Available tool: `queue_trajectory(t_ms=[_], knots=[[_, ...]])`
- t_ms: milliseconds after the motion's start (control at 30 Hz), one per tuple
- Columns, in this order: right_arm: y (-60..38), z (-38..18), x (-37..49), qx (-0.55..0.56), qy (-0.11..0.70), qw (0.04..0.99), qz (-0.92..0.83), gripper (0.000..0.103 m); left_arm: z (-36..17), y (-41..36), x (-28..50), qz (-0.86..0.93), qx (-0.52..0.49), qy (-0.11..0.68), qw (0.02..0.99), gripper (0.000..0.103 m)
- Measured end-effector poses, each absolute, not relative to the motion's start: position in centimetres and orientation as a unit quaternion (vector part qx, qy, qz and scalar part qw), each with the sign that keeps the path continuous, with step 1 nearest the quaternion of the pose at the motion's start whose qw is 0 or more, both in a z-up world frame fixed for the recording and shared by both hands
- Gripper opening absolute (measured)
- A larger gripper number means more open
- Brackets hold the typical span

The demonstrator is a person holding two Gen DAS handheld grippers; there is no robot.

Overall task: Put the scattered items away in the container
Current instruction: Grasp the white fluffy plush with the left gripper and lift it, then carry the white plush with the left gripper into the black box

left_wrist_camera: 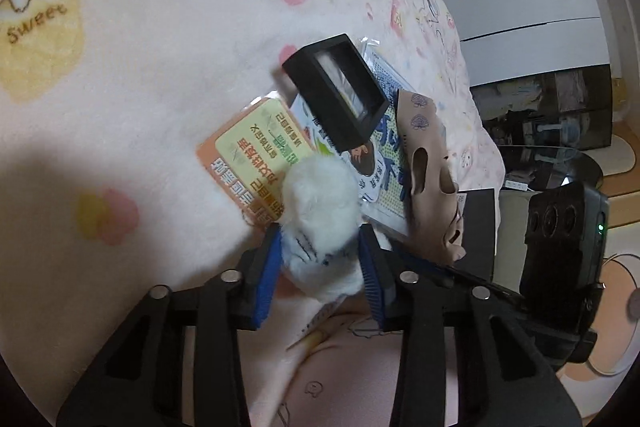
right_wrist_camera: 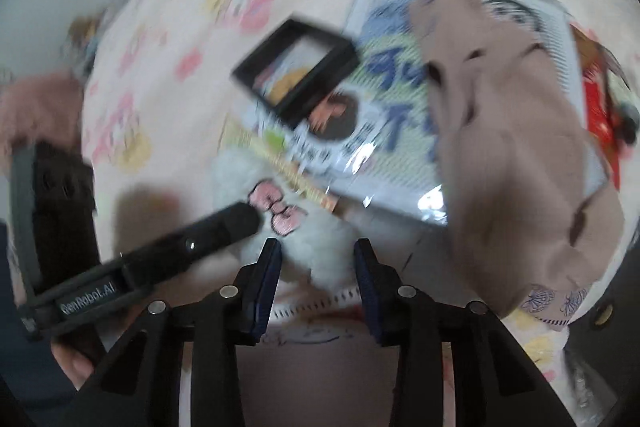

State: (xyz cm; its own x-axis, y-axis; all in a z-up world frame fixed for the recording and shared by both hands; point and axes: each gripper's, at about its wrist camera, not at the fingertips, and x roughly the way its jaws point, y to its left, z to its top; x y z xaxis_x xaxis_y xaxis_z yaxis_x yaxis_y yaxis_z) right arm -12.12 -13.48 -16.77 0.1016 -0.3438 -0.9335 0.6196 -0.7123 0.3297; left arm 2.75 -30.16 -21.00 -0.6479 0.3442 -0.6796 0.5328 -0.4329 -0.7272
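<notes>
Left tongs (left_wrist_camera: 320, 259) clamped on a white fluffy toy (left_wrist_camera: 320, 199), blue pads (left_wrist_camera: 268, 279) pressing both its sides; the toy sticks out forward past the tips. In the right wrist view the same toy (right_wrist_camera: 288, 227) shows a pink bow (right_wrist_camera: 278, 209) stitched on it, and the left tongs' black arm reaches in from the left, its tip touching the toy just beside the bow.

Right tongs (right_wrist_camera: 318, 259) stand narrow-to-medium apart, with white fluff and a strip of paper between the pads (right_wrist_camera: 266, 287); cannot tell whether they grip anything. View is motion-blurred.

Just ahead of the toy lies an orange card (left_wrist_camera: 244, 155) with a yellow-green label, flat on the blanket (left_wrist_camera: 140, 67). Beside it, partly overlapping, a plastic-sleeved sheet (left_wrist_camera: 384, 163) with blue lettering and a cartoon face. A black frame box (left_wrist_camera: 336, 91) sits tilted on top of that sheet, one corner raised. A beige cloth piece (left_wrist_camera: 428, 171) with cut-out holes and shell prints lies along the sheet's right edge, draped toward the bed edge; in the right view it (right_wrist_camera: 512, 147) covers much of the sheet (right_wrist_camera: 384, 163). Something red (right_wrist_camera: 596, 111) peeks out beyond the cloth, too blurred to identify.

Everything rests on a pink-and-cream cartoon blanket on a bed. No container clearly visible in either view. Right device body (left_wrist_camera: 560, 239) at the bed's edge.
</notes>
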Motion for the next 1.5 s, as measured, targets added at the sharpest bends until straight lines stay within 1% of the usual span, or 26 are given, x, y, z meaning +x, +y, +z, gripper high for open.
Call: queue_trajectory(t_ms=[33, 100, 167, 200, 233, 300, 333, 400, 467, 500, 533, 667, 767, 900, 967, 1033, 1300, 1500], knots=[[-13.2, -16.4, -12.3, 0.639, 0.105, 0.354, -0.675, 0.034, -20.6, -30.2, 2.9, -0.743, 0.418, 0.518, 0.068, 0.048], [-12.6, -15.6, -12.5, 0.629, 0.103, 0.349, -0.688, 0.034, -19.7, -30.4, 3.4, -0.76, 0.419, 0.489, 0.091, 0.053], [-12.0, -15.4, -12.4, 0.646, 0.084, 0.37, -0.662, 0.034, -18.9, -31.0, 3.6, -0.774, 0.417, 0.465, 0.108, 0.057], [-12.0, -15.8, -12.0, 0.661, 0.078, 0.382, -0.641, 0.034, -18.8, -31.2, 3.5, -0.779, 0.416, 0.456, 0.111, 0.062], [-12.0, -16.4, -11.6, 0.678, 0.073, 0.391, -0.619, 0.035, -18.9, -31.5, 3.3, -0.781, 0.416, 0.453, 0.11, 0.064], [-12.3, -17.5, -11.3, 0.701, 0.069, 0.398, -0.588, 0.036, -19.9, -32.2, 2.4, -0.772, 0.433, 0.454, 0.101, 0.065], [-12.5, -18.0, -11.3, 0.705, 0.075, 0.395, -0.584, 0.038, -20.4, -32.2, 2.1, -0.765, 0.445, 0.456, 0.096, 0.067], [-12.7, -18.5, -11.4, 0.713, 0.088, 0.395, -0.573, 0.038, -21.6, -31.8, 1.5, -0.747, 0.474, 0.456, 0.095, 0.067], [-13.0, -18.9, -11.1, 0.72, 0.09, 0.399, -0.561, 0.038, -22.1, -31.3, 1.6, -0.745, 0.478, 0.454, 0.099, 0.062], [-13.0, -18.9, -11.1, 0.72, 0.086, 0.399, -0.561, 0.036, -22.1, -31.1, 1.6, -0.745, 0.477, 0.456, 0.095, 0.051], [-12.9, -18.7, -11.1, 0.714, 0.075, 0.403, -0.568, 0.033, -22.1, -30.9, 1.6, -0.744, 0.473, 0.465, 0.084, 0.044], [-12.1, -17.0, -10.8, 0.68, 0.05, 0.412, -0.604, 0.03, -20.9, -30.4, 2.0, -0.754, 0.461, 0.459, 0.088, 0.043], [-11.6, -16.4, -10.8, 0.666, 0.037, 0.425, -0.612, 0.029, -19.5, -30.4, 2.5, -0.762, 0.446, 0.46, 0.091, 0.039], [-10.4, -14.6, -10.8, 0.646, 0.002, 0.432, -0.629, 0.028, -16.4, -29.9, 2.7, -0.781, 0.419, 0.456, 0.079, 0.037], [-11.5, -14.1, -10.5, 0.629, -0.009, 0.434, -0.645, 0.028, -14.6, -29.3, 2.3, -0.794, 0.41, 0.444, 0.072, 0.036], [-10.2, -12.5, -10.9, 0.612, -0.013, 0.434, -0.661, 0.028, -12.9, -28.3, 1.5, -0.805, 0.407, 0.428, 0.058, 0.036], [-2.2, -7.6, -11.5, 0.579, -0.031, 0.396, -0.712, 0.028, -9.3, -21.2, -3.0, -0.821, 0.416, 0.391, -0.012, 0.037], [5.6, -6.3, -12.6, 0.573, -0.036, 0.358, -0.736, 0.028, -8.3, -13.9, -6.3, -0.82, 0.435, 0.366, -0.066, 0.037]])
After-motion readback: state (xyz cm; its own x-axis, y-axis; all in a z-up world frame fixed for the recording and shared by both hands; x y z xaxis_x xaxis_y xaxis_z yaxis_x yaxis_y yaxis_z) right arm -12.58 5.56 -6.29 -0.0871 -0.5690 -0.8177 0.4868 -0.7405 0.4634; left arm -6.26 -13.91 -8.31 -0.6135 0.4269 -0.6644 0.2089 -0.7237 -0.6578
